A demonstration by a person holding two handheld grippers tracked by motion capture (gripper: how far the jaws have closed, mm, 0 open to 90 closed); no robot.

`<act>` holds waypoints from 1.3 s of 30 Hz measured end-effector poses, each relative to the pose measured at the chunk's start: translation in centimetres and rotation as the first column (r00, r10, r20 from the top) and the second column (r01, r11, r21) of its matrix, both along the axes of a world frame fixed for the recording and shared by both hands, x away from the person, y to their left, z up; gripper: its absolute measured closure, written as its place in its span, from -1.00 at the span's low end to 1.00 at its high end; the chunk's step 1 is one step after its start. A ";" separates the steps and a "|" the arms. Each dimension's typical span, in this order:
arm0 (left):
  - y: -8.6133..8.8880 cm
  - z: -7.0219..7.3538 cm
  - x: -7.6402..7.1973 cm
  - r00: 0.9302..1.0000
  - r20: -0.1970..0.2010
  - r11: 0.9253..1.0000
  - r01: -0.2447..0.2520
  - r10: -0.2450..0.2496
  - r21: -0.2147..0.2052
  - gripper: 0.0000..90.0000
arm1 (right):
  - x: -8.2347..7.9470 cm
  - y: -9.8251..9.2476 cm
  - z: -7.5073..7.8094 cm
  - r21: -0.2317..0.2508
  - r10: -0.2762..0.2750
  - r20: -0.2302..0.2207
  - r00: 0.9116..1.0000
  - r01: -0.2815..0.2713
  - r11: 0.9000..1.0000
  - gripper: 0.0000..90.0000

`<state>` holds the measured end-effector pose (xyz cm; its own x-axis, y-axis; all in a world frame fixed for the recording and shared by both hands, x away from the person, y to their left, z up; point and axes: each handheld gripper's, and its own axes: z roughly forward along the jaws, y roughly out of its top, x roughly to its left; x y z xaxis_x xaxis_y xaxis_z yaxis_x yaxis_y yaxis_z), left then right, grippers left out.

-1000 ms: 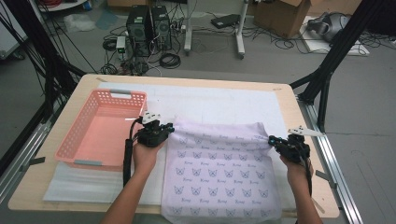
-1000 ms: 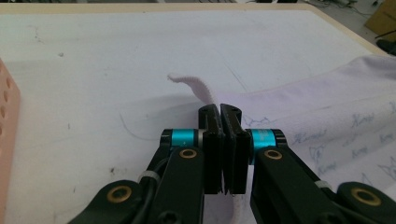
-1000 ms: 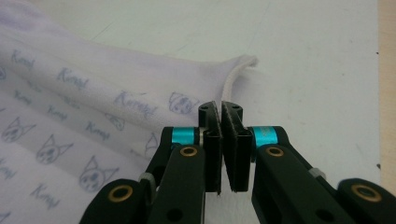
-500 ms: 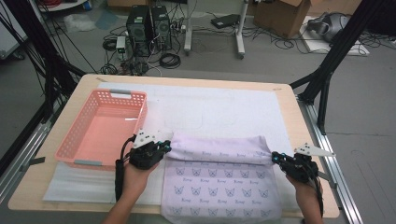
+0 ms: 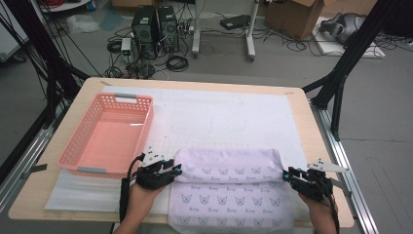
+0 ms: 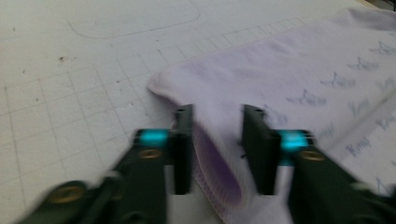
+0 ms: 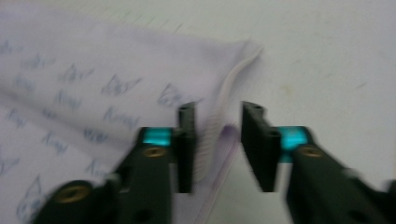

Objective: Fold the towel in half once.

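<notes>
So here we've got the lilac printed cloth (image 5: 229,195) lying at the near edge of the desk (image 5: 302,102), on the white gridded mat (image 5: 234,117), with its far edge folded over toward us into a neat band. The left tool (image 5: 173,169) sits at the left end of that fold and the right tool (image 5: 288,174) at the right end, which makes sense to us: one tool per corner keeps the folded edge straight and level while it gets laid down.

Both tools' jaws have just been opening. In the left gripper view the jaws stand roughly half apart with the doubled hem of the cloth (image 6: 219,182) lying loose between them, not pinched. Same story in the right gripper view: the ribbed corner of the cloth (image 7: 210,135) sits by the inner jaw, with a clear gap to the other. So we'd say both have let go and the fold is resting on its own.

The pink basket (image 5: 109,136) sits empty just left of the cloth, probably where the thing ends up.

Hard to see: both gripper views are smeared with blur, the cloth's near edge is cut off at the bottom of the high view, and we can't tell how many layers are in that fold.
</notes>
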<state>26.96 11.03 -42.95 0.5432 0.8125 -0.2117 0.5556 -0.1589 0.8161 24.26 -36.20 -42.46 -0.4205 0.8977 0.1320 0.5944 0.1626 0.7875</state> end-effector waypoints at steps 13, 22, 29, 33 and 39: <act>-0.8 -1.2 5.1 0.992 -0.085 0.996 -0.088 0.090 0.033 -0.04 | 5.8 2.6 0.4 -0.081 -0.043 -0.043 0.998 0.039 0.996 -0.07; -1.6 -1.8 5.3 0.996 -0.023 0.987 -0.079 0.083 0.141 0.31 | 8.1 4.0 -1.3 -0.176 -0.058 -0.122 0.991 0.036 0.984 0.18; -1.1 -1.7 5.3 0.995 0.002 0.990 -0.100 0.101 0.099 0.89 | 8.0 3.9 -1.1 -0.171 -0.039 -0.081 0.996 0.024 0.985 0.92; -0.8 -1.0 4.9 0.994 0.018 0.993 -0.106 0.106 0.041 0.90 | 7.3 3.0 -0.6 -0.137 -0.037 -0.055 0.998 0.029 0.990 0.92; -0.4 0.1 3.8 0.995 0.054 0.997 -0.079 0.080 -0.011 0.90 | 6.0 2.2 0.2 -0.122 -0.027 -0.010 1.000 0.026 0.992 0.92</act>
